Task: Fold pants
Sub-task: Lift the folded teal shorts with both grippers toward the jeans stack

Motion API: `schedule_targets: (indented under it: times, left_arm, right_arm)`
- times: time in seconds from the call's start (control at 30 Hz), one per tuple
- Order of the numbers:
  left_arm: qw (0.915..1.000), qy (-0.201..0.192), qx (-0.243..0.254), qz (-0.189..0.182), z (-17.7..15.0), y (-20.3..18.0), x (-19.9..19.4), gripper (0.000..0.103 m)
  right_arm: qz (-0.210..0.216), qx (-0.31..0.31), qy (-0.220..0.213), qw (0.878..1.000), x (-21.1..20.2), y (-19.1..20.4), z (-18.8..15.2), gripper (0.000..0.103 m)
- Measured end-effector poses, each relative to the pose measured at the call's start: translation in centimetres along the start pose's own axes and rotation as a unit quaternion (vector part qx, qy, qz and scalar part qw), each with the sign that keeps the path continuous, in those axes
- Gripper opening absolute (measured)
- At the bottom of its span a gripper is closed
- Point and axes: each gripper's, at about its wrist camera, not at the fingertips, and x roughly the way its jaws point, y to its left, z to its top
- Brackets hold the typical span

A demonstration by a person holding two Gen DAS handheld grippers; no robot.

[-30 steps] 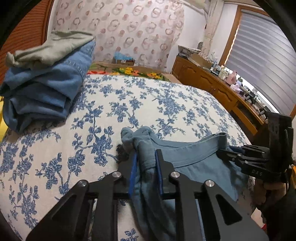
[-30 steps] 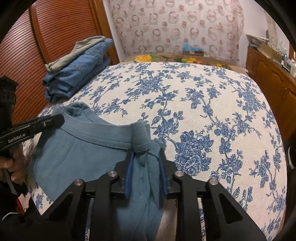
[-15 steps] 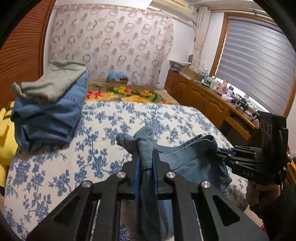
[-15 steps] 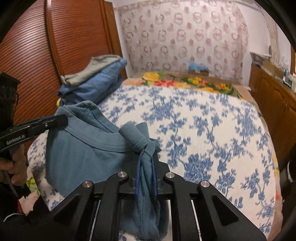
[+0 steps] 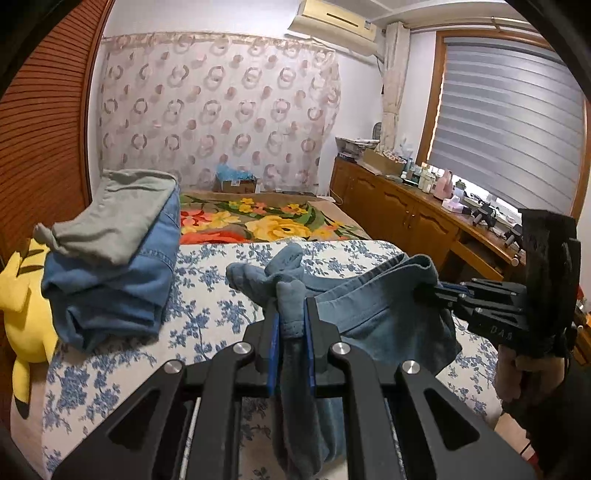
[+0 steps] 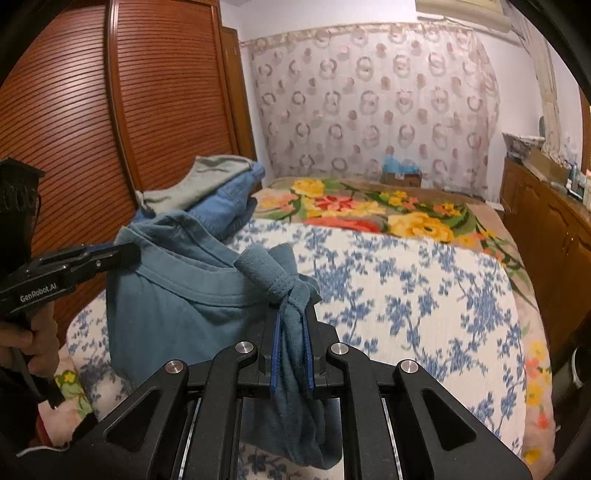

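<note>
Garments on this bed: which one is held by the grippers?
The teal pants, stretched at the waistband between the left gripper and the right gripper. The grey garment and denim garment lie stacked, untouched.

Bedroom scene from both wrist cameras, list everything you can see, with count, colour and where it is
pants: one, teal blue, held up over the bed's near end, waistband stretched between both grippers
bedspread: one, white with blue flowers, covering the bed
blanket: one, brown with bright flowers, far end of the bed
folded clothes: one pile, blue denim with a grey piece on top, bed's left side
plush toy: one, yellow, left of the pile
cabinet: one, brown wood, cluttered top, right wall
air conditioner: one, cream, high on the wall
left gripper: black, jaws shut on one waistband corner
right gripper: black, jaws shut on the other corner
</note>
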Motion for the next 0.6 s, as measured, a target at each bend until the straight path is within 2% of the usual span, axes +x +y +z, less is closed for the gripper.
schedule_targets:
  times: [0.33, 0.6]
  left_arm:
    - [0.9998, -0.019, -0.009, 0.008, 2.5, 2.4, 0.1, 0.008]
    - [0.9986, -0.047, -0.009, 0.022, 6.3, 4.4, -0.5, 0.008]
  right_arm:
    - [0.009, -0.021, -0.012, 1.0, 2.0, 0.4, 3.5, 0.008]
    - [0.031, -0.064, -0.025, 0.997, 4.3, 2.4, 8.8, 0.008]
